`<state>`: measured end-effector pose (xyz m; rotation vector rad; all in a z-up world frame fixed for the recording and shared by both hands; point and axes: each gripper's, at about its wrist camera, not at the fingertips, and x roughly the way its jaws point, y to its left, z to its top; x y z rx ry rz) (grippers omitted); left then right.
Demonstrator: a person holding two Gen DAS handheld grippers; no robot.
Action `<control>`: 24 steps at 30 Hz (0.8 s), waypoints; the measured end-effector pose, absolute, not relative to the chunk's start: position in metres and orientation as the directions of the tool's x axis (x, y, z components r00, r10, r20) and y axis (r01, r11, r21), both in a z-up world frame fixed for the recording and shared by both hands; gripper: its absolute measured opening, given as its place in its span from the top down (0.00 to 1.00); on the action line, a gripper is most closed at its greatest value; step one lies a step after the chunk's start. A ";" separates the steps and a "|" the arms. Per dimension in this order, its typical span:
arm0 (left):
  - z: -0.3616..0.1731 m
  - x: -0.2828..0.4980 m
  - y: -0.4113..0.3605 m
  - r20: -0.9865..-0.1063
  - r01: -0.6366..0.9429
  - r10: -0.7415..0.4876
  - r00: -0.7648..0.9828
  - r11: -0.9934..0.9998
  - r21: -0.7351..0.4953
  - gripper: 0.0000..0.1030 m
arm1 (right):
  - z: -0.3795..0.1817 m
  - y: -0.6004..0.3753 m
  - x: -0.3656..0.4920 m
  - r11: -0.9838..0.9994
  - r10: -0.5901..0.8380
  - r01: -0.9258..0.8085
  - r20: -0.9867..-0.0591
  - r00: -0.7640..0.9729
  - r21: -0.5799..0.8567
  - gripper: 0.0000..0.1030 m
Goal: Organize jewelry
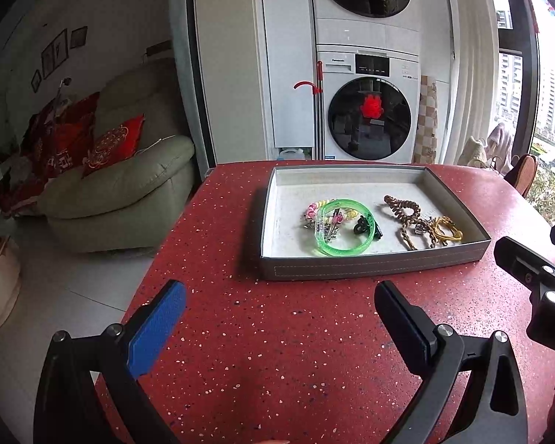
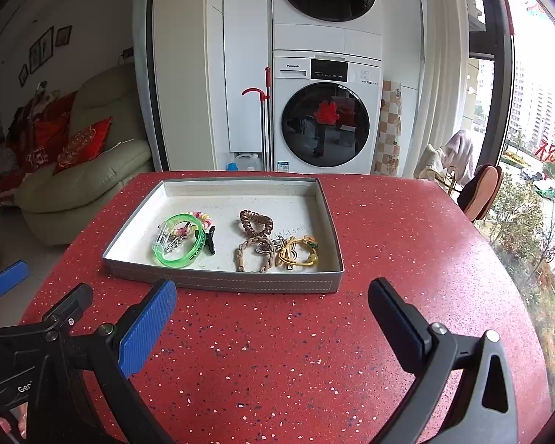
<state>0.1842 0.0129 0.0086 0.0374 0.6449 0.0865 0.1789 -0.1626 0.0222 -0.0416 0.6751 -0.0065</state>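
A: Where's the jewelry relative to the grippers?

B: All in the grey tray (image 2: 222, 284) on the red speckled table (image 2: 407, 229). Tray sits ahead of both grippers, apart from the fingertips. Left gripper (image 1: 279, 303) jaws spread wide, holding nothing. Right gripper (image 2: 272, 298) same: wide open, empty, tray slightly left of its centre.

A: Counts?

B: One green bangle (image 2: 179, 240), one pastel spiral hair tie (image 2: 201, 217) partly under it, one black claw clip (image 2: 210, 241) touching the bangle. One brown spiral hair tie (image 2: 256, 222), one tan beaded bracelet (image 2: 251, 255), one yellow cord bracelet (image 2: 298, 253). Small silver bits between them; can't tell what.

A: Grippers?

B: Two, side by side over the table.
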 end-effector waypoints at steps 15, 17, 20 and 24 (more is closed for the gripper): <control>0.008 0.184 0.015 -0.600 -0.073 0.094 0.795 0.996 0.058 0.00 | 0.023 -0.160 0.180 0.999 -0.016 -0.012 -0.624 0.781 -0.041 0.00; 0.008 0.184 0.015 -0.600 -0.074 0.094 0.795 0.996 0.059 0.00 | 0.023 -0.159 0.180 0.999 -0.013 -0.015 -0.624 0.781 -0.040 0.00; 0.008 0.184 0.015 -0.600 -0.073 0.094 0.794 0.996 0.058 0.00 | 0.023 -0.158 0.181 0.999 -0.013 -0.016 -0.624 0.781 -0.040 0.00; 0.008 0.185 0.016 -0.600 -0.075 0.095 0.795 0.996 0.058 0.00 | 0.023 -0.158 0.181 0.999 -0.013 -0.015 -0.624 0.781 -0.040 0.00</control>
